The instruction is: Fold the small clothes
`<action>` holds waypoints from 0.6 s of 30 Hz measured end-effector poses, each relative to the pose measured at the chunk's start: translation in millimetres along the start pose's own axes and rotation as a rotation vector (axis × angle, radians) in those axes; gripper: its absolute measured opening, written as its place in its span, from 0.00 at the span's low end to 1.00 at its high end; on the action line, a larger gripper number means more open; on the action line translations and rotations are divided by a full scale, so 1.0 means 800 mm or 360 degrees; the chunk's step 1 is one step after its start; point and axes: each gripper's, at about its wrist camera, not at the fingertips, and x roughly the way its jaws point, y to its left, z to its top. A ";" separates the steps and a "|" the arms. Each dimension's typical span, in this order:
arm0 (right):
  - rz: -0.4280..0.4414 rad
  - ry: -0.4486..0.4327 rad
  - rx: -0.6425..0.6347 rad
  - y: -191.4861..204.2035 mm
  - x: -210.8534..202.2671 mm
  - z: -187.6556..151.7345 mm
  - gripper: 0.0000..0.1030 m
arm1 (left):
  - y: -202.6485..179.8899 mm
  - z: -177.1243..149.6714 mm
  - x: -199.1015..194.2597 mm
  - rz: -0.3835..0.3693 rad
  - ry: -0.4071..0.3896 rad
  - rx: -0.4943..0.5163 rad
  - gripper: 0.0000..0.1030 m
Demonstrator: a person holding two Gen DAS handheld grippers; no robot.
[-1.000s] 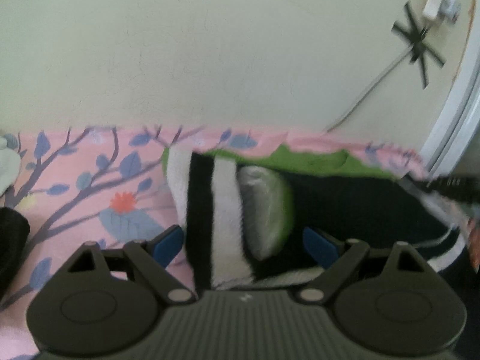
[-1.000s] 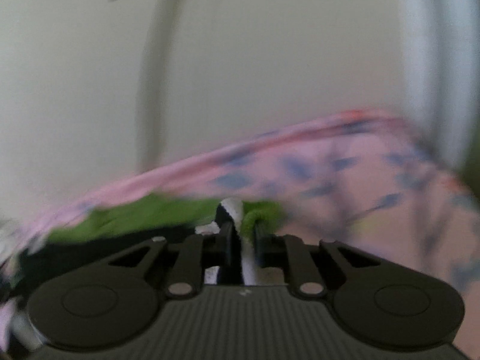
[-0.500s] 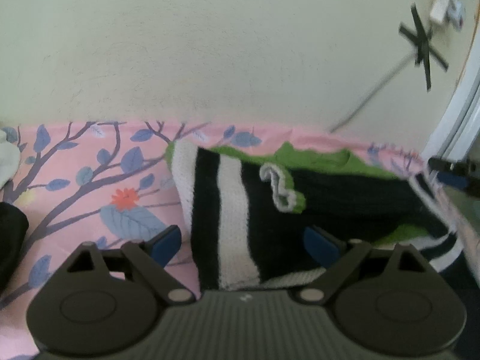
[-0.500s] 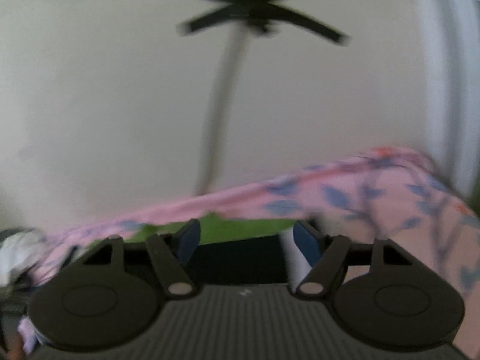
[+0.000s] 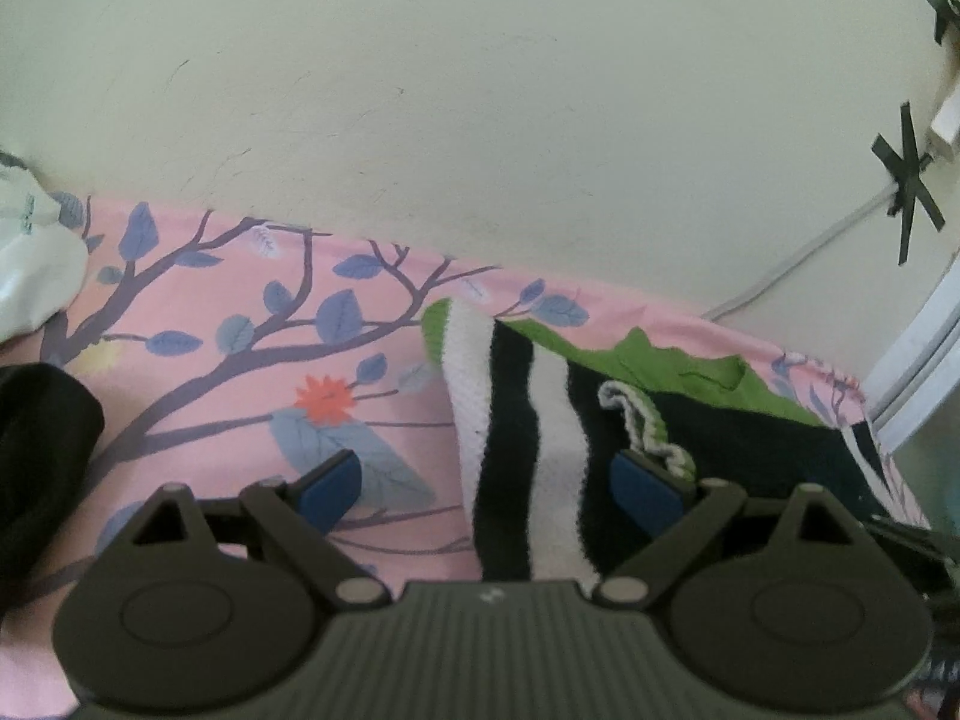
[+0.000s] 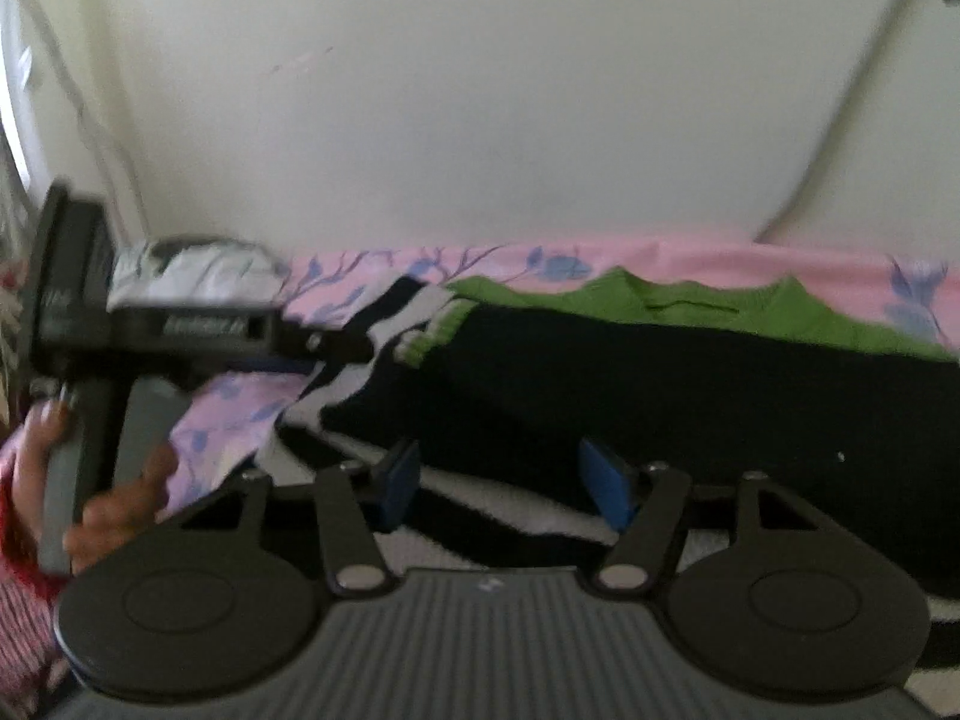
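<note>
A small knitted sweater (image 5: pixel 708 456), black with white stripes and green trim, was seen laid flat on a pink sheet (image 5: pixel 240 372) printed with branches and blue leaves, against a pale wall (image 5: pixel 480 90). In the left wrist view the sweater was placed from the centre towards 3 o'clock, with a striped sleeve (image 5: pixel 528 438) folded across the body and its green-and-white cuff (image 5: pixel 645 420) resting on the black knit. The left gripper (image 5: pixel 489 489) was held with its blue pads wide apart, nothing between them; the striped sleeve lay ahead of the gap, and contact could not be judged. In the right wrist view the right gripper (image 6: pixel 501 486) was likewise spread, empty, above the lower black-and-white hem (image 6: pixel 528 510). At 9 o'clock in that view the left gripper's body was shown, grasped by a hand (image 6: pixel 90 504). A white cloth (image 5: pixel 36 264) and a black cloth (image 5: pixel 42 432) were seen at 9 o'clock in the left view. A taped cable (image 5: pixel 804 252) ran down the wall at 2 o'clock.
</note>
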 end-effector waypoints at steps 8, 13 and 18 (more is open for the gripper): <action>-0.0016 -0.0058 -0.0222 0.028 -0.008 0.008 0.60 | 0.018 0.004 -0.010 -0.0020 -0.0083 -0.0123 0.91; -0.0009 -0.0054 -0.0297 0.044 0.021 0.024 0.59 | 0.024 0.005 -0.010 -0.0023 -0.0087 -0.0159 0.91; -0.0105 -0.0023 -0.0347 0.045 0.072 0.039 0.02 | 0.026 0.005 -0.009 -0.0034 -0.0085 -0.0161 0.91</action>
